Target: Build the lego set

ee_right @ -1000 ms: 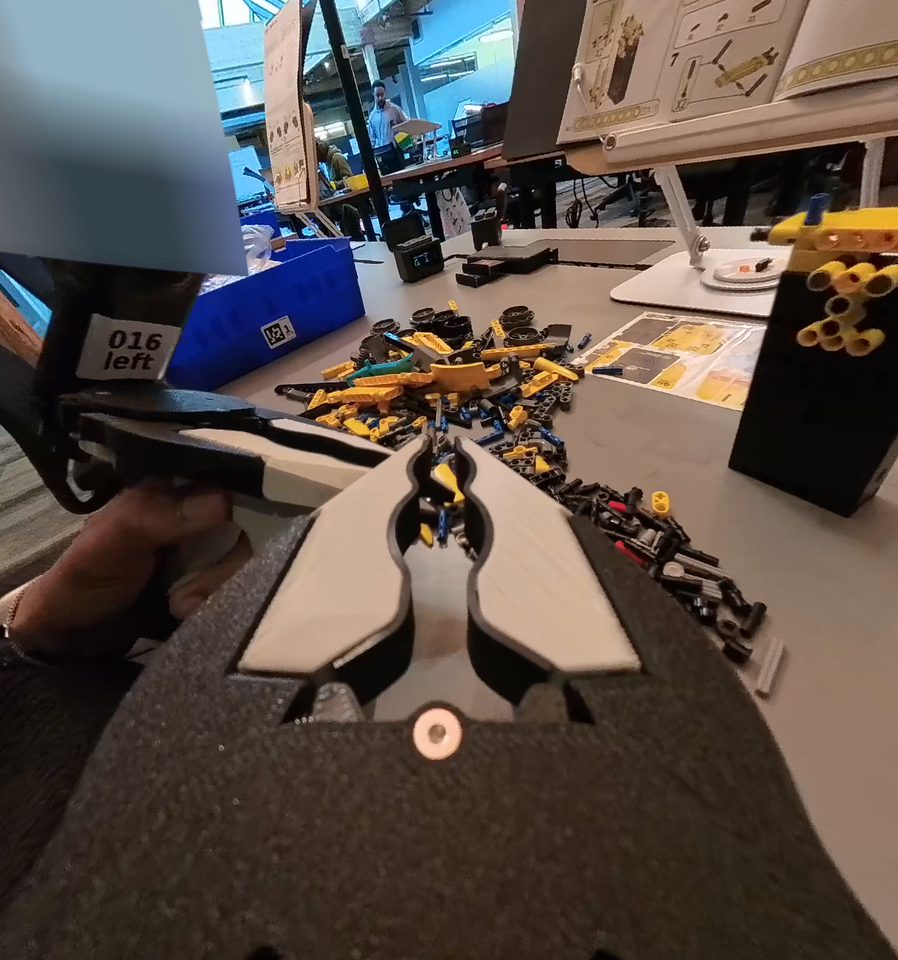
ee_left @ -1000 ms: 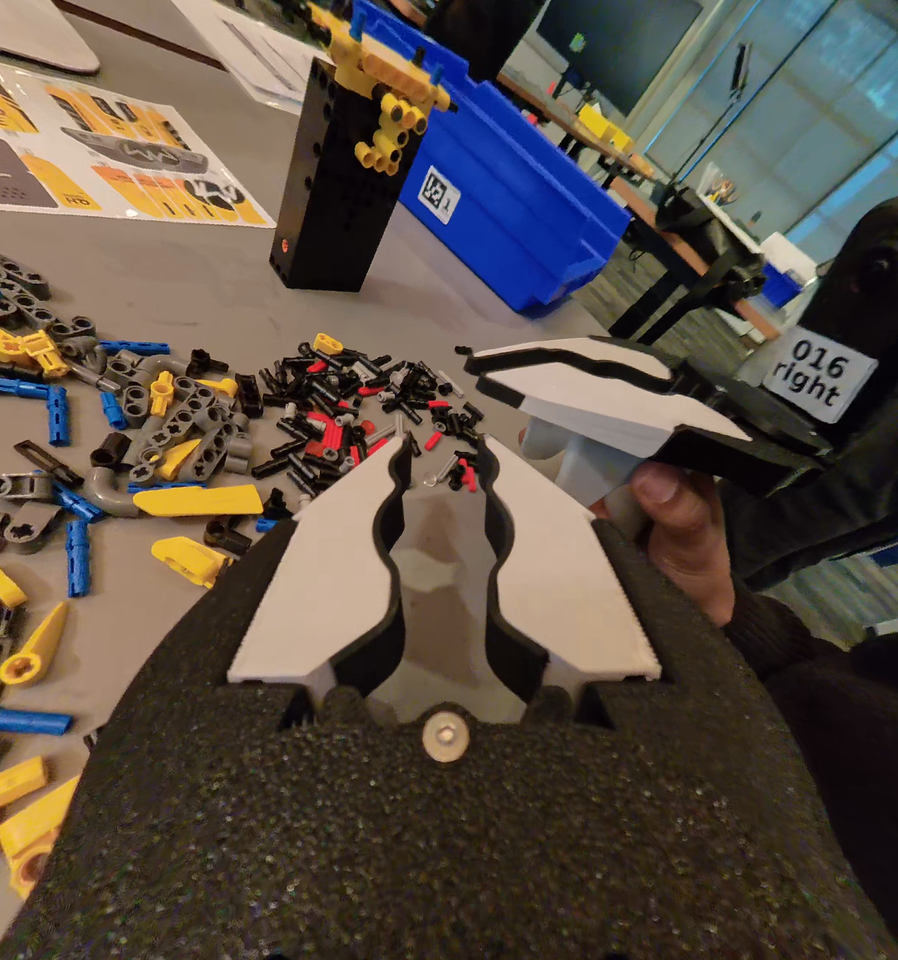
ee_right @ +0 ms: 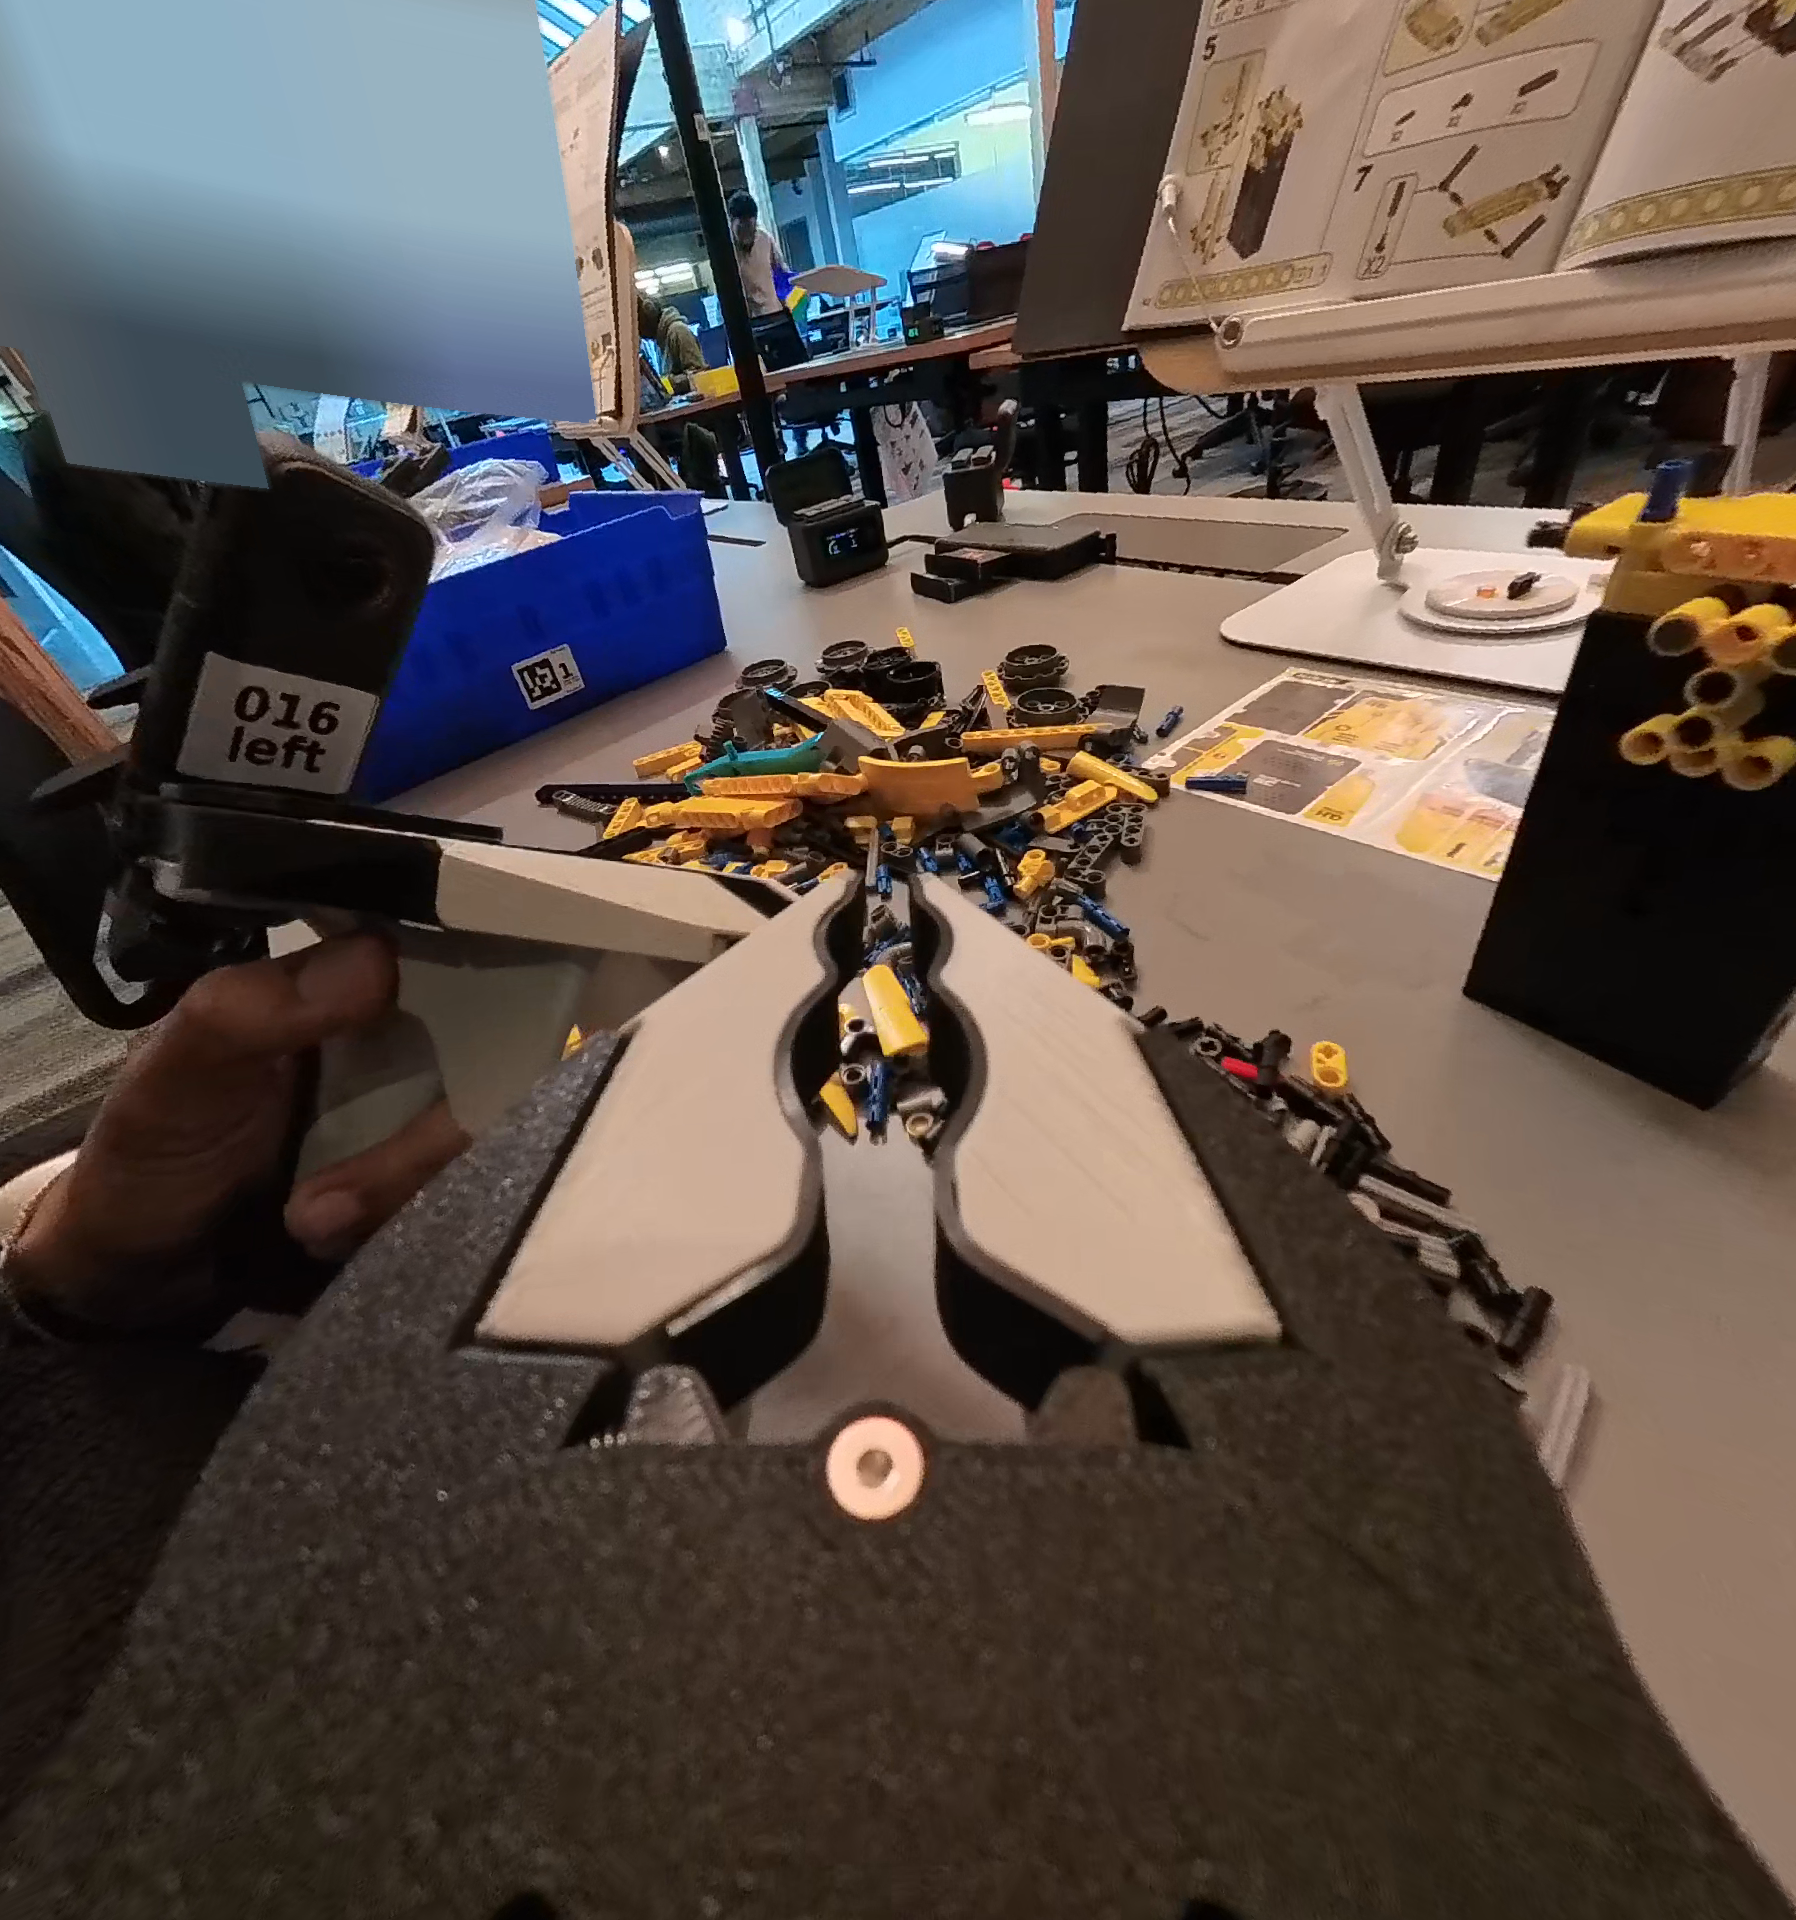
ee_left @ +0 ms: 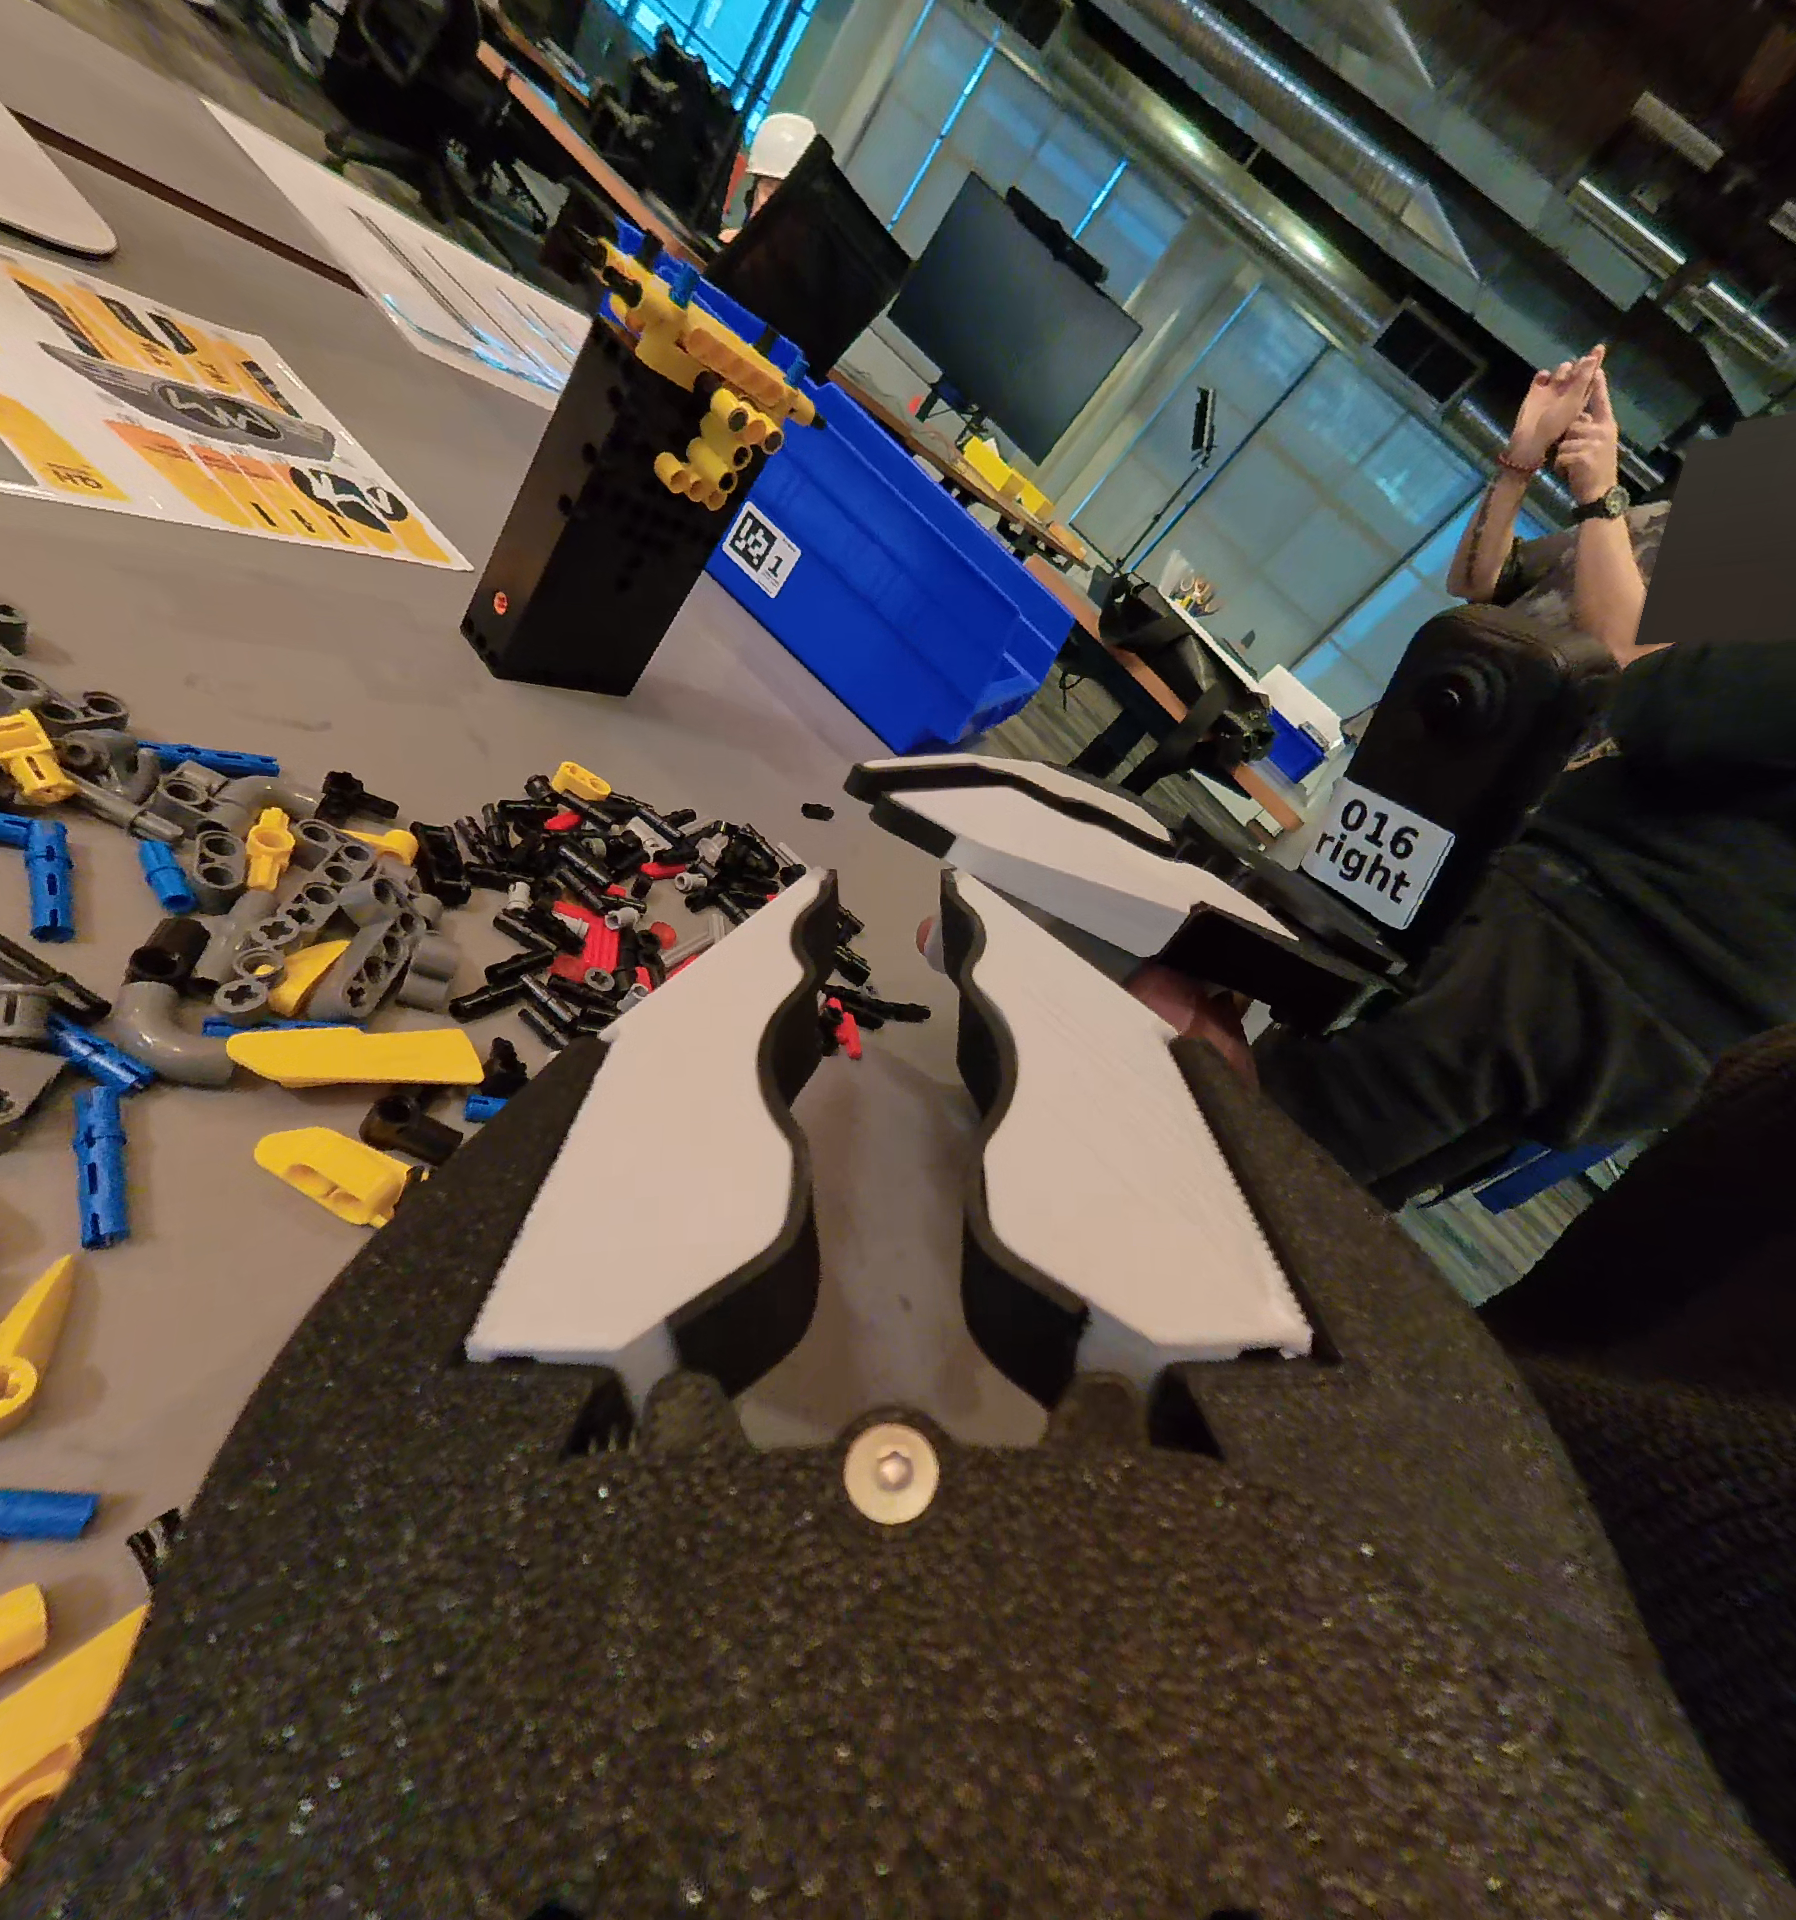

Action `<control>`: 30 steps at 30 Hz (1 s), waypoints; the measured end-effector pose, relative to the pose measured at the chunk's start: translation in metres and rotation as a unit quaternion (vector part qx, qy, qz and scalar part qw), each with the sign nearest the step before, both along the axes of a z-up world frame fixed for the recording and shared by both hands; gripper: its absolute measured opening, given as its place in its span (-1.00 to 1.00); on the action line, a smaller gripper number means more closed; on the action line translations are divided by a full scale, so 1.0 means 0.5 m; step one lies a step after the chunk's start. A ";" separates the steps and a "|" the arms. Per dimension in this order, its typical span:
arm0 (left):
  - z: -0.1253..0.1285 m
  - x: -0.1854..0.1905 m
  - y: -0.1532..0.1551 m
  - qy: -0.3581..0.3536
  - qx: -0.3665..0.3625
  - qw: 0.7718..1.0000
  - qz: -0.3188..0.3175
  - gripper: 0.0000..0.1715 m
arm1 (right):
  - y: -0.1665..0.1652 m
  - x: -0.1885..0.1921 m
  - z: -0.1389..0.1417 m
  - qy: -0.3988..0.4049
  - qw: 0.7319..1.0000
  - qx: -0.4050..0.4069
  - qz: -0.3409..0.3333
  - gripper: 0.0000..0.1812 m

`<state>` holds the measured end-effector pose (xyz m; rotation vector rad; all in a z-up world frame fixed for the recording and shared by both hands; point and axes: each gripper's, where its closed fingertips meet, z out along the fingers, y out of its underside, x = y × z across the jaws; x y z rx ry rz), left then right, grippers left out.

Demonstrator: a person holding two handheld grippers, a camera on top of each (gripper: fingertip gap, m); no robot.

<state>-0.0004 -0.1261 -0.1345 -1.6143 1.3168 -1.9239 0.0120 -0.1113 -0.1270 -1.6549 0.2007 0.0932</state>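
My left gripper (ee_left: pixel 886 888) is open and empty. It hangs a little above the grey table (ee_left: pixel 302 644), at the near edge of a heap of small black and red pins (ee_left: pixel 603 894). My right gripper (ee_right: pixel 886 883) holds nothing; its fingertips stand a narrow gap apart, over a pile of yellow, grey and blue building parts (ee_right: pixel 873 769). It also shows from the side in the left wrist view (ee_left: pixel 873 795), just right of my left fingertips. A tall black block (ee_left: pixel 603 540) carries a yellow beam assembly (ee_left: pixel 712 384) on top; it stands at the right in the right wrist view (ee_right: pixel 1683 883).
A blue bin (ee_left: pixel 873 582) sits behind the block near the table edge. A printed sticker sheet (ee_left: pixel 177 416) lies flat on the table. An open instruction booklet (ee_right: pixel 1393 156) rests on a white stand. A hand (ee_right: pixel 219 1122) grips the left gripper's handle. A person stands in the far background. The grippers are tip to tip, or close to it.
Both views have tilted upward. The right gripper has moved forward over the parts pile, and its fingertips have drawn slightly closer together. The left gripper's gap has also narrowed a little.
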 end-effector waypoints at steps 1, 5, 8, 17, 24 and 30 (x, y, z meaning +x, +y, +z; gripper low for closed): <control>0.000 0.000 0.001 0.000 -0.002 1.000 0.000 -0.78 | 0.001 0.000 0.000 0.000 1.000 -0.001 0.000 -0.91; 0.000 0.000 0.003 0.000 -0.006 1.000 0.001 -0.79 | 0.004 0.001 -0.001 -0.003 1.000 -0.002 -0.003 -0.91; 0.000 0.000 0.002 0.000 -0.006 1.000 0.001 -0.80 | 0.005 0.001 -0.001 -0.002 1.000 -0.003 -0.002 -0.91; 0.000 0.000 0.002 0.000 -0.004 1.000 0.002 -0.80 | 0.004 0.001 0.000 -0.003 1.000 -0.002 -0.003 -0.91; 0.000 -0.001 0.002 -0.001 -0.003 1.000 0.002 -0.80 | 0.004 0.001 0.000 -0.005 1.000 -0.002 -0.004 -0.91; 0.000 0.000 0.002 0.000 -0.004 1.000 0.002 -0.80 | 0.005 0.001 -0.001 -0.003 1.000 -0.002 -0.003 -0.91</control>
